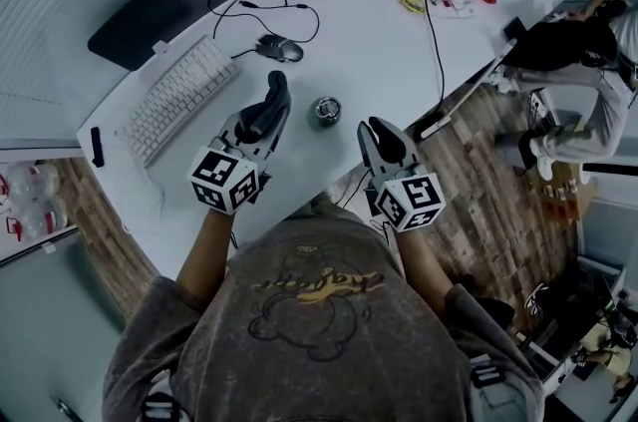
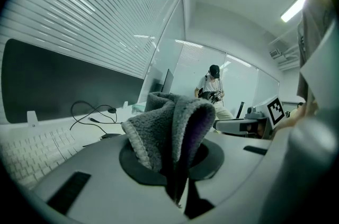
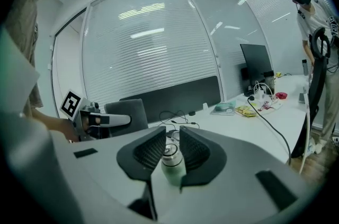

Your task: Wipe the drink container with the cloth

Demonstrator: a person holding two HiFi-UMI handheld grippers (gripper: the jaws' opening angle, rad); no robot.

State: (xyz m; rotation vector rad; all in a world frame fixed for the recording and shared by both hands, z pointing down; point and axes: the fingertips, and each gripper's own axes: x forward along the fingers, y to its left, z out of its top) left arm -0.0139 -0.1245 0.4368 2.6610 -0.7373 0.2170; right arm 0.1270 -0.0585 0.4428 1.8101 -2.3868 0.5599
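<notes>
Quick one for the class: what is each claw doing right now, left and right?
Left claw: closed on the grey cloth.
Right claw: slightly open, holding nothing; the drink bottle stands just beyond it.

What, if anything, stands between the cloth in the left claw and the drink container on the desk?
Nothing visible. The left claw holds the cloth just left of the drink container, with only bare desk between them. The mouse lies farther back, and the right claw, slightly open, sits on the container's other side.
</notes>
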